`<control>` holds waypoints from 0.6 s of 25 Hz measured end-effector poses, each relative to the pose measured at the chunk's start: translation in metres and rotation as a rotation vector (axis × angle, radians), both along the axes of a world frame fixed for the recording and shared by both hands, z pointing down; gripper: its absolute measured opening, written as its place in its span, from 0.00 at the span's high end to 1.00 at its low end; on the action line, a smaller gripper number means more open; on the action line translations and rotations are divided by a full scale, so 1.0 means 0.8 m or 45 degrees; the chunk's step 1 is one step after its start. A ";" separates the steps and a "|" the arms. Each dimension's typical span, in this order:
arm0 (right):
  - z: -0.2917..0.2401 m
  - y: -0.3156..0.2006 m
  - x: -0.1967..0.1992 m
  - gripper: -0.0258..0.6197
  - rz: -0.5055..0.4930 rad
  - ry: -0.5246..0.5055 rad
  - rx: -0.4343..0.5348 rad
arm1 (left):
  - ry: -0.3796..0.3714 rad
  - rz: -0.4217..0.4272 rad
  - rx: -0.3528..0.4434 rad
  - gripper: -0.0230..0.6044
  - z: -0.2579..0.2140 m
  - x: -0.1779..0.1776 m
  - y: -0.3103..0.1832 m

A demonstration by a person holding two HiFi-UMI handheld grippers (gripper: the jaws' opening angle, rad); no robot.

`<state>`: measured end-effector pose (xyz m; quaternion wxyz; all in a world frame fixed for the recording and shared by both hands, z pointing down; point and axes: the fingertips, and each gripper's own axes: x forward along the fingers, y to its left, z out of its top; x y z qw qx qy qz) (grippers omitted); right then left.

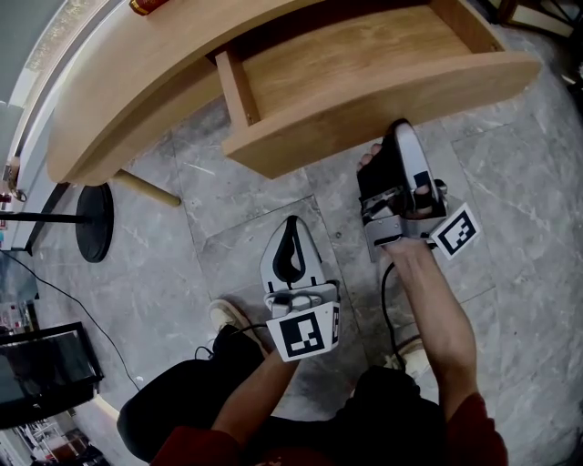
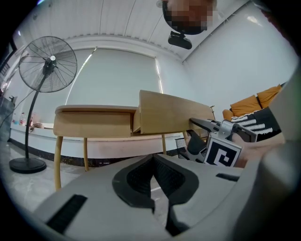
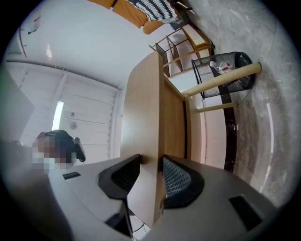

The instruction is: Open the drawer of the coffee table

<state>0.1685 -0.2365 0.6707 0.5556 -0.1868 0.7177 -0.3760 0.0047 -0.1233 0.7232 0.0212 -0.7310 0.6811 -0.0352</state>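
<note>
The light wooden coffee table (image 1: 118, 100) has its drawer (image 1: 355, 64) pulled out, and the inside shows bare wood. My right gripper (image 1: 398, 129) reaches up to the lower edge of the curved drawer front (image 1: 401, 105). In the right gripper view the drawer front (image 3: 143, 117) runs between the two pads (image 3: 176, 181), which press on it from both sides near the tips of the right gripper (image 3: 151, 162). My left gripper (image 1: 291, 224) hangs below the drawer over the floor, apart from the table. Its pads meet at the tip of the left gripper (image 2: 153, 158) with nothing in them.
A standing fan (image 2: 47, 70) is left of the table, its round base (image 1: 94, 221) on the grey stone floor. A mesh waste bin (image 3: 225, 70) sits beyond a table leg (image 3: 221, 81). A red object (image 1: 146, 5) lies on the tabletop. The person's shoe (image 1: 228, 319) is under the left gripper.
</note>
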 end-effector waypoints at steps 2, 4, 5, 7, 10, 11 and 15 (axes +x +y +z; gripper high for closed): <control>-0.001 0.009 0.008 0.74 0.004 -0.003 0.022 | -0.001 0.003 -0.005 0.95 0.001 0.000 0.000; -0.001 0.016 0.010 0.73 -0.002 0.004 0.027 | -0.003 0.003 -0.003 0.95 0.000 0.000 0.000; 0.000 0.019 0.009 0.73 -0.008 0.007 0.030 | -0.003 0.003 -0.002 0.95 -0.001 0.002 0.000; 0.001 0.027 0.008 0.73 -0.015 0.016 0.035 | -0.004 0.010 -0.001 0.95 0.000 0.008 0.000; 0.003 0.036 0.006 0.73 -0.025 0.027 0.034 | -0.007 0.022 -0.001 0.95 0.000 0.017 0.001; 0.004 0.037 0.006 0.73 -0.027 0.029 0.031 | -0.006 0.026 0.000 0.95 0.000 0.019 0.001; 0.005 0.040 0.008 0.73 -0.031 0.017 0.034 | -0.006 0.036 0.000 0.95 0.000 0.026 0.004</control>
